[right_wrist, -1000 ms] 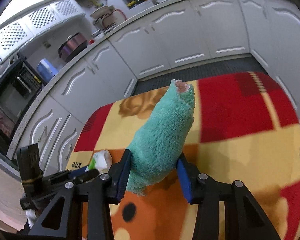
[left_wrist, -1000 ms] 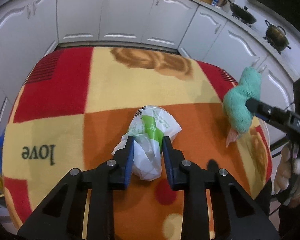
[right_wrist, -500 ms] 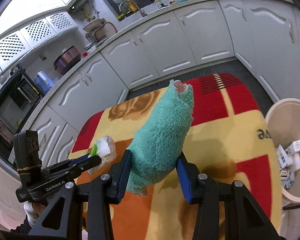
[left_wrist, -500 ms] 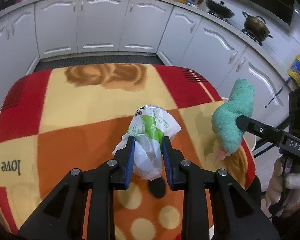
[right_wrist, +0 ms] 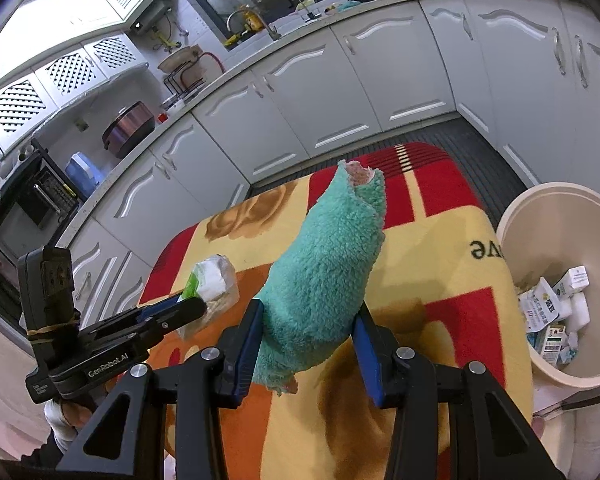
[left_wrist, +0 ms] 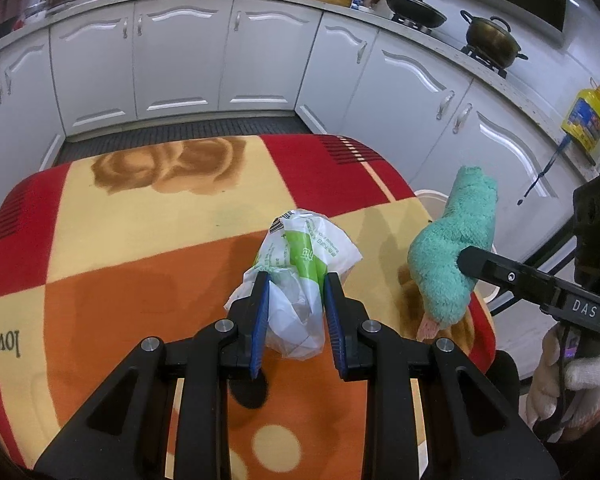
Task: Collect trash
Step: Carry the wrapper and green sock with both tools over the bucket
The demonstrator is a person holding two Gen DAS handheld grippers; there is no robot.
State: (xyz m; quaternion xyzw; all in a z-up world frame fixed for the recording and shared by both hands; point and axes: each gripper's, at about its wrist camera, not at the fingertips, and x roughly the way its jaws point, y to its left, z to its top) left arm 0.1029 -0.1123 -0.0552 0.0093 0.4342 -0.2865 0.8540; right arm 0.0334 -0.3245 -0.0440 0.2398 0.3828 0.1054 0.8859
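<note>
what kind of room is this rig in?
Most likely a home kitchen: white cabinets run under a countertop, a wok and a pot sit on a stove, and a tap stands by the window. The work surface is a table under a patterned cloth.
</note>
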